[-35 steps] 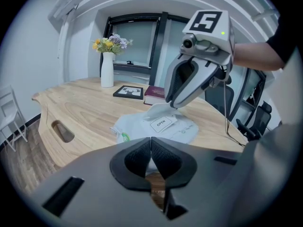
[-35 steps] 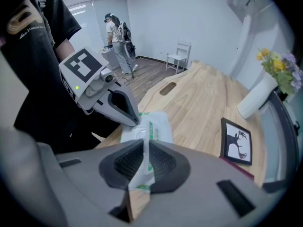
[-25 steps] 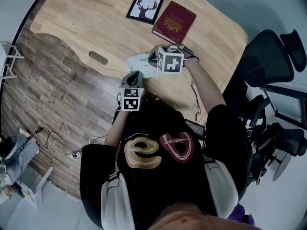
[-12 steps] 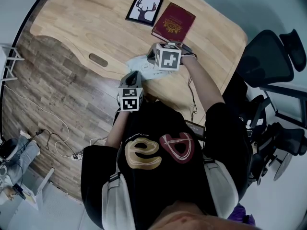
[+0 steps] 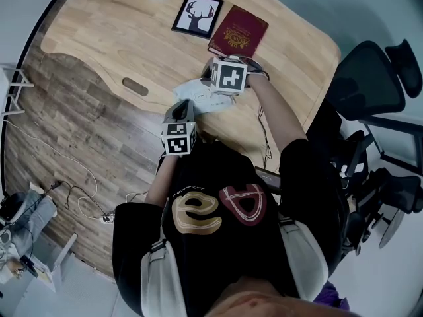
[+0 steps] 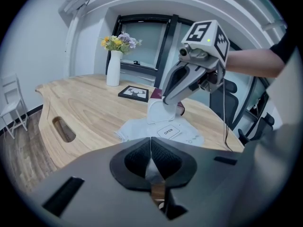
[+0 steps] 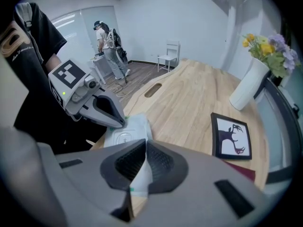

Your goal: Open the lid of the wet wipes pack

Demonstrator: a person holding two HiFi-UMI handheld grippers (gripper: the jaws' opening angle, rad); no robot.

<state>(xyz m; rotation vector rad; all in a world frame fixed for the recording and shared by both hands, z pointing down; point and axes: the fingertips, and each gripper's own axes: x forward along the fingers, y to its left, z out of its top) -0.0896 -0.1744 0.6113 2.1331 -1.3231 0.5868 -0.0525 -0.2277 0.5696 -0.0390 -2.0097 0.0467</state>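
Note:
The white wet wipes pack (image 5: 195, 94) lies near the wooden table's front edge. My left gripper (image 5: 186, 106) is shut on the pack's near edge, and white film shows between its pads (image 6: 142, 157). In the left gripper view the pack (image 6: 187, 137) carries an "OPEN" label (image 6: 168, 131), and its white lid (image 6: 158, 111) stands raised behind the label. My right gripper (image 6: 165, 100) comes down from above and is shut on that lid. In the right gripper view the lid flap (image 7: 141, 176) sits between the closed jaws, with the pack (image 7: 127, 134) and the left gripper's tip (image 7: 120, 122) just beyond.
On the far side of the table (image 5: 99, 25) lie a framed deer picture (image 5: 197, 13) and a red book (image 5: 239, 30), with a white vase of flowers (image 6: 113, 67). A cable slot (image 5: 135, 83) is at the left. Office chairs (image 5: 370, 91) stand at the right. A person (image 7: 109, 44) stands far off.
My right gripper has shifted a little toward the table's far side with the lid in its jaws. The left gripper has kept its hold on the pack and barely moved.

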